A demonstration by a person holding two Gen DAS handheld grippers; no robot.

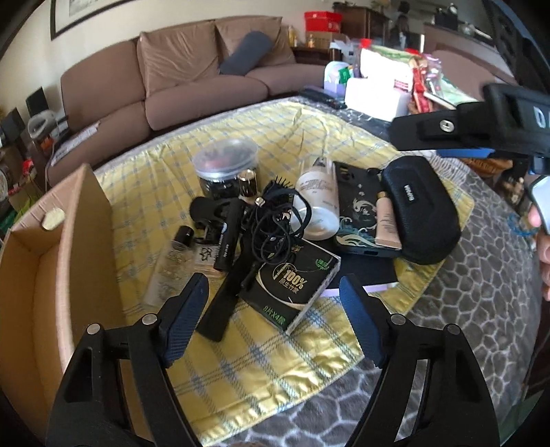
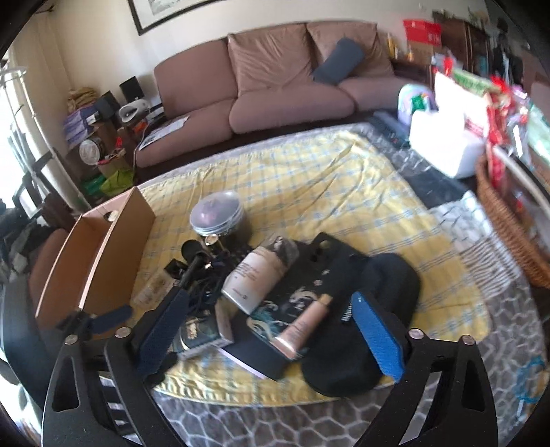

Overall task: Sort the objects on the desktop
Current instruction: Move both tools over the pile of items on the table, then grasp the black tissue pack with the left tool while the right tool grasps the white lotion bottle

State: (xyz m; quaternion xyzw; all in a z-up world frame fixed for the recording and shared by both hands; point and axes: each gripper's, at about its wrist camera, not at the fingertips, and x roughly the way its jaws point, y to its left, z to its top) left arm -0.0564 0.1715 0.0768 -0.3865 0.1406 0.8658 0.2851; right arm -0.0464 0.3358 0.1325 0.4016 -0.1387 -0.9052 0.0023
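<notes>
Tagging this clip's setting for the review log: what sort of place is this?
Most likely a home living room: a brown sofa against the wall under a framed picture, and a low table spread with a yellow checked cloth and personal clutter.

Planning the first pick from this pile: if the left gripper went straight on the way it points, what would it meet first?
Probably the black tissue pack, which lies between and just beyond the open left gripper, with the long black bar beside it. Depth is hard to judge in this fisheye view.

Jumbled heap on the yellow checked cloth: lidded jar upright, white bottle lying, black zip case alongside, open cardboard box left.
</notes>
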